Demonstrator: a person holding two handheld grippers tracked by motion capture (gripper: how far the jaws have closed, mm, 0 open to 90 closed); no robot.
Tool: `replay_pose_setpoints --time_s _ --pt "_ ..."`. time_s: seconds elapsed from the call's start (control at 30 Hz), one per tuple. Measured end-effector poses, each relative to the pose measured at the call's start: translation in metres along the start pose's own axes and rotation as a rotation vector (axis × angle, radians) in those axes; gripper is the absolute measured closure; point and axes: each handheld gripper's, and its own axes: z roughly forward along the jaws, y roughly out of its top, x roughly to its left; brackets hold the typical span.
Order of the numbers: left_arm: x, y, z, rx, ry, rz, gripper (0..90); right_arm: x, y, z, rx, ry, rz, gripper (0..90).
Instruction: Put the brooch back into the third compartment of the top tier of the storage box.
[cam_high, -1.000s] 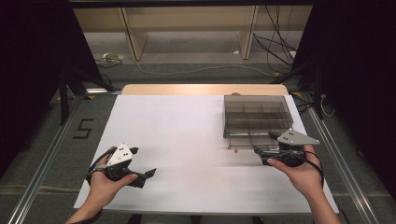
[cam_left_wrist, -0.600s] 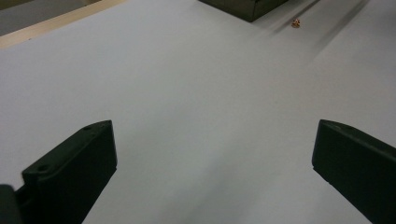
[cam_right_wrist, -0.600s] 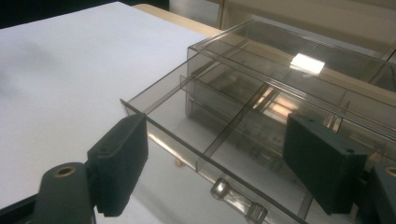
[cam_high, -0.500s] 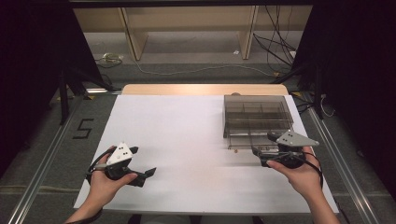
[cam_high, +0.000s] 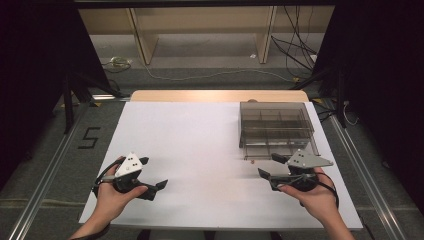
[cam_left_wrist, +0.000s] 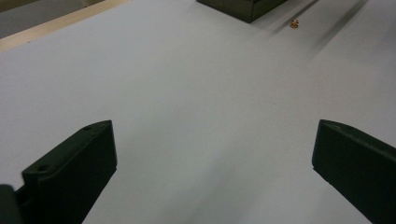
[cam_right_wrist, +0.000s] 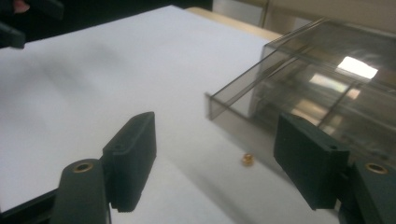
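Note:
A tiny brass nut (cam_high: 252, 161) (cam_right_wrist: 247, 159) (cam_left_wrist: 294, 23) lies on the white tabletop (cam_high: 200, 145), just in front of a smoky clear compartment box (cam_high: 277, 127) (cam_right_wrist: 317, 88) (cam_left_wrist: 243, 7). My right gripper (cam_high: 270, 166) (cam_right_wrist: 215, 126) hovers low beside the nut, pointing left toward it. Its jaws have just been closing a little, they still stand wide, and nothing is between the pads; the nut sits on the table just ahead of them. My left gripper (cam_high: 152, 173) (cam_left_wrist: 215, 135) rests at the front left, open and empty.
The box has several compartments and stands at the table's back right. A wooden strip (cam_high: 220, 95) borders the far edge. Metal rails (cam_high: 45, 180) run along both sides of the table. White tabletop stretches between the two hands.
My right gripper has shifted a little left and toward the front edge, nearer the nut. The left hand has stayed put.

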Motion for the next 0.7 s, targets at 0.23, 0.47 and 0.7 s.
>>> replay_pose_setpoints --time_s 0.23,0.47,0.7 --pt "-0.003 0.001 0.000 -0.002 0.003 0.002 0.0 0.009 -0.018 0.022 0.109 0.003 0.027 35.1" --pt "-0.003 0.000 0.001 -0.001 -0.005 0.008 0.0 0.009 -0.031 0.056 0.245 -0.128 0.108 36.2" --pt "-0.003 0.001 0.000 -0.004 -0.003 0.002 0.0 0.014 -0.027 0.083 0.257 -0.232 0.171 36.0"
